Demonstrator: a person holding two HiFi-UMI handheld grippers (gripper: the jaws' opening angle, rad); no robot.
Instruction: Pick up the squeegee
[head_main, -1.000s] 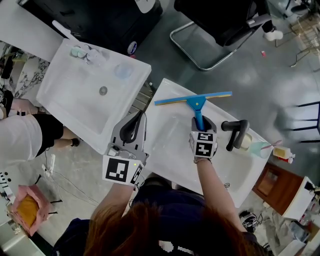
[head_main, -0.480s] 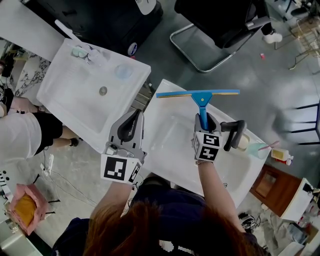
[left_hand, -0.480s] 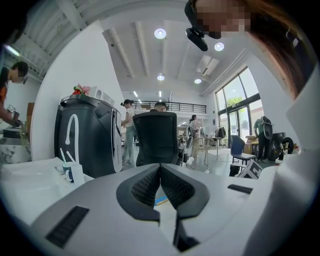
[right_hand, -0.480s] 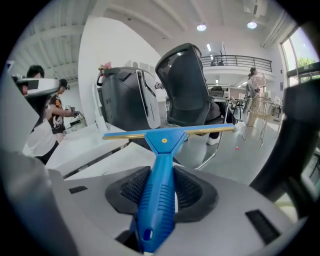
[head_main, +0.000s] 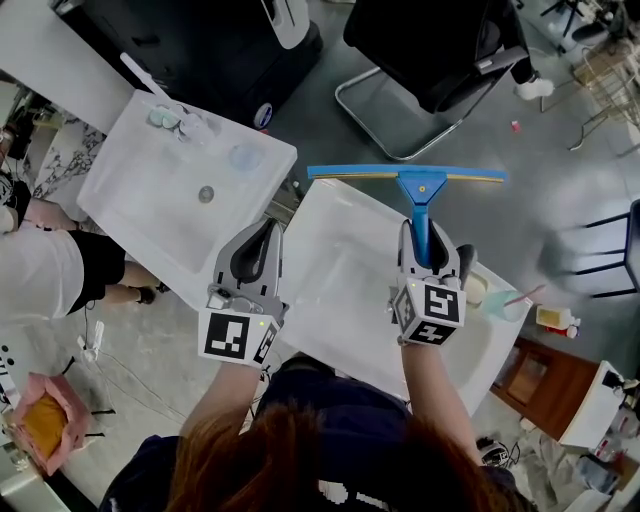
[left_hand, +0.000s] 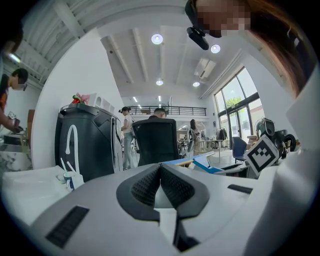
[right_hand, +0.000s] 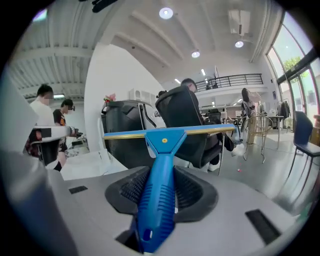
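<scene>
**A:** Where's your squeegee (head_main: 420, 200)?

**B:** Over the far edge of the white sink (head_main: 335, 300). Your right gripper (head_main: 428, 248) pinches its handle so the blade rides level ahead. Your left gripper (head_main: 254, 258), pressed together on nothing, sits aside.

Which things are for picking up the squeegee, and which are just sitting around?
For the job:
squeegee
right tool, shut on its handle

Just sitting around:
left tool, shut and empty
sink under the squeegee
other sink
green cup
black chair
</scene>
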